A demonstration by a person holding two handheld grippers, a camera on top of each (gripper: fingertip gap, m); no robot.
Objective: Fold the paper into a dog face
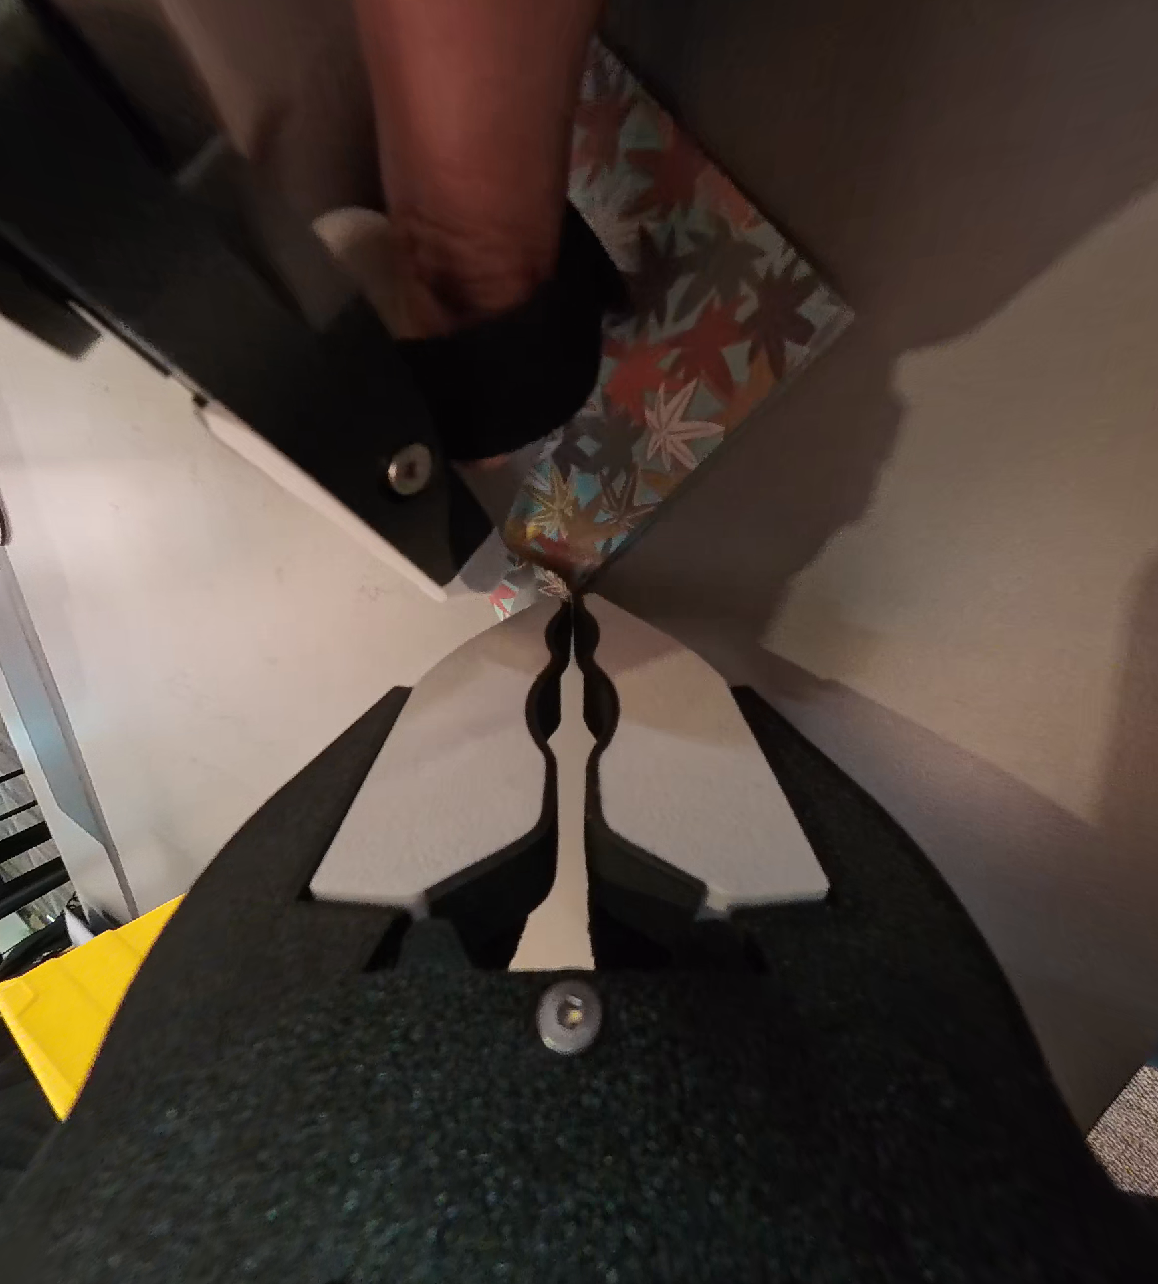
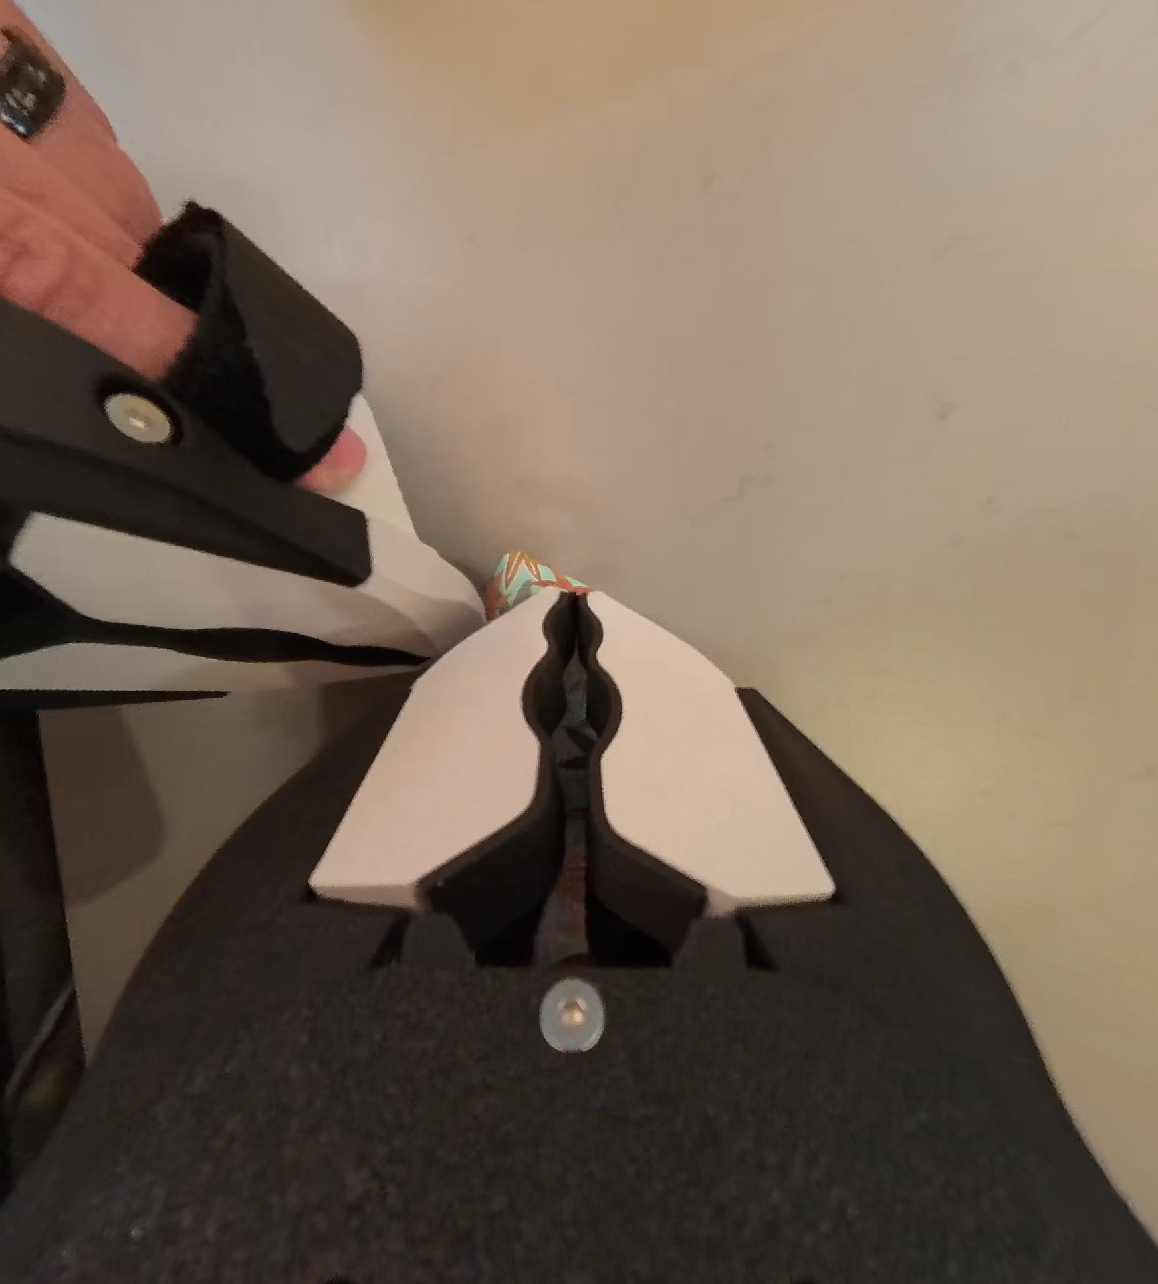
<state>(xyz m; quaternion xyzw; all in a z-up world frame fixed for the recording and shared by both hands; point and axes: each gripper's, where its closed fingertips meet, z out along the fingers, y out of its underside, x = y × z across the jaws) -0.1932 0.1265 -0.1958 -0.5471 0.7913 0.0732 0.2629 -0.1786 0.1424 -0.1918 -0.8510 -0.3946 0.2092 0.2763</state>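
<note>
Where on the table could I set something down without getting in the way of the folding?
Bare table lies open beyond and to the right of the right gripper. In the left wrist view, the stretch right of the patterned paper is bare too. It is crowded where both grippers' fingers meet at the paper's corner, with the left gripper and a hand close by.

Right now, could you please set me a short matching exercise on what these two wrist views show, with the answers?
Things:
1. left tongs
2. patterned paper
3. ring
4. yellow bin

Descriptions:
A. dark band on a finger, upper left of the right wrist view
B. lower left of the left wrist view, off the table
C. shut on a corner of the sheet
D. covered in coloured leaves, lying on the pale table

Pairs: 1-C, 2-D, 3-A, 4-B
</note>
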